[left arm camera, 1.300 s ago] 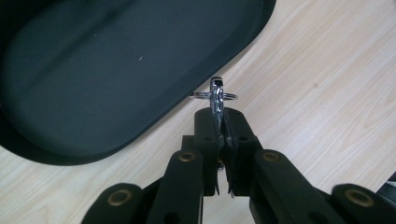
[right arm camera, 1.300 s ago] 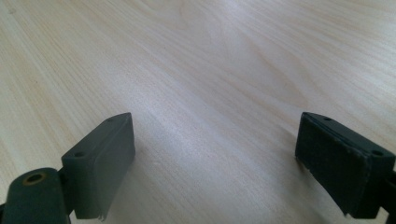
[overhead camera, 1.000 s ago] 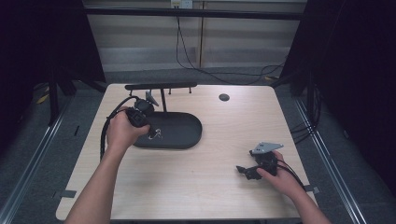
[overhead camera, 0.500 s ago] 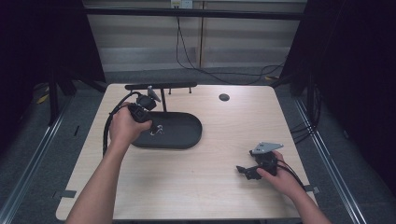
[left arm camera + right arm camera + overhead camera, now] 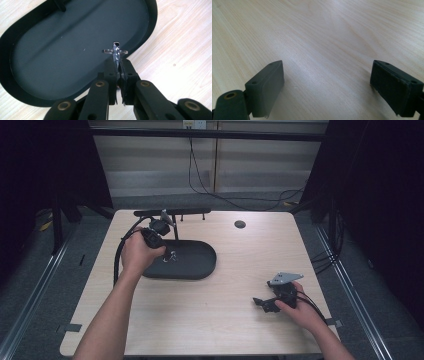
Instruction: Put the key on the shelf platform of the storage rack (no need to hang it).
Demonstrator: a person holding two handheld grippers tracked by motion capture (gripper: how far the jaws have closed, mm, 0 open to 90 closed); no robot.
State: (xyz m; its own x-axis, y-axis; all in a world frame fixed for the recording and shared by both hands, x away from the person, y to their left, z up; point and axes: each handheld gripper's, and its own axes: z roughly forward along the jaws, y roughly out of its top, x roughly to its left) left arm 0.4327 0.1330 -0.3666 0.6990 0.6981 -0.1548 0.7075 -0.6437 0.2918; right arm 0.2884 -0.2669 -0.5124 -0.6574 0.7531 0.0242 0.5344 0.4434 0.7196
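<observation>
While a small metal ring [image 5: 115, 51] sits pinched between its closed jaws, the left gripper [image 5: 116, 65] hangs over the black oval tray [image 5: 50, 62], frame centre. Lower right, the right gripper [image 5: 267, 303] rests on the table [image 5: 220, 320], jaws wide, empty.

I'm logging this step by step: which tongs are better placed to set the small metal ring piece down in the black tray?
Left. The left tongs are shut on the metal ring piece, right over the black tray. The right tongs rest open on bare table, well away from the tray.
</observation>
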